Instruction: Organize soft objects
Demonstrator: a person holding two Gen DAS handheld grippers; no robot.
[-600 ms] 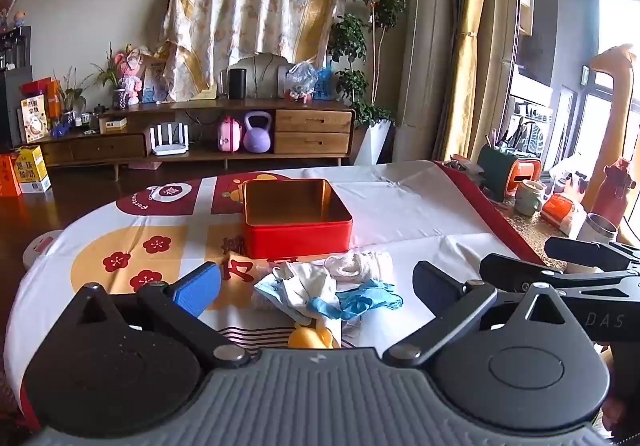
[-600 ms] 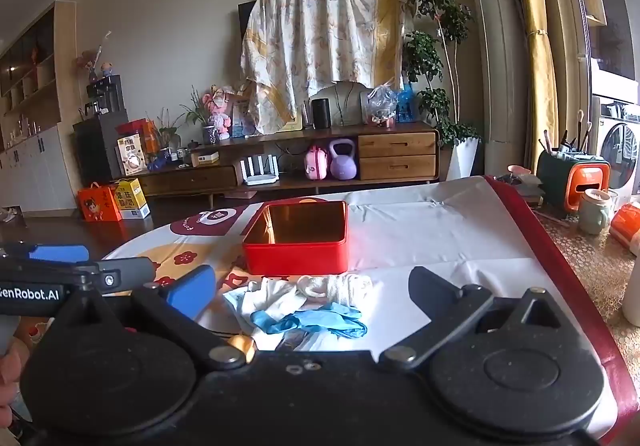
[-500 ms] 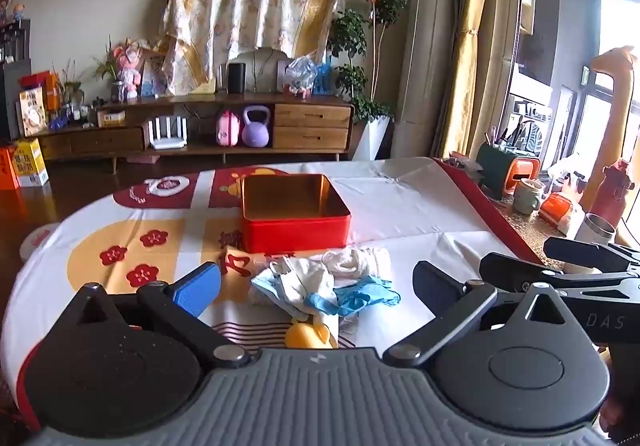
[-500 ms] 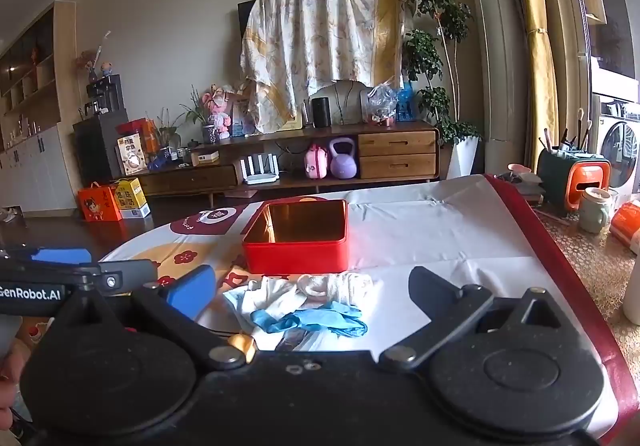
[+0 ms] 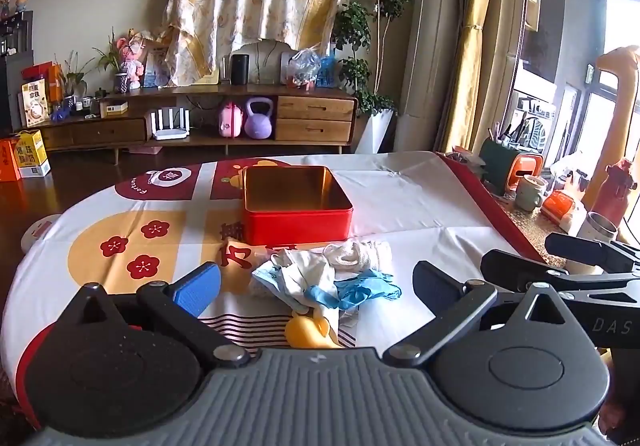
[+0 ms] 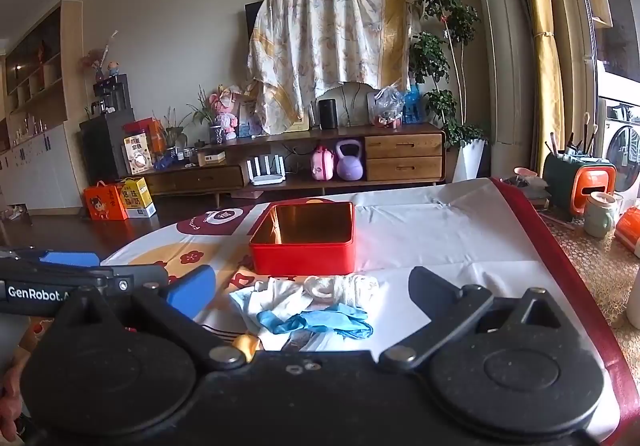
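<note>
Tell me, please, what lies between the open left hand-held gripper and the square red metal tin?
A heap of soft things: white cloths, a blue glove; left wrist view.

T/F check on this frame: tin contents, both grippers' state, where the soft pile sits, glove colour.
1. The red tin has cloths inside. False: it is empty.
2. The left gripper is open and holds nothing. True.
3. The pile of cloths lies on the table in front of the tin, on the camera's side. True.
4. The glove in the pile is red. False: it is blue.
5. The right gripper is shut on a sock. False: it is open and empty.
</note>
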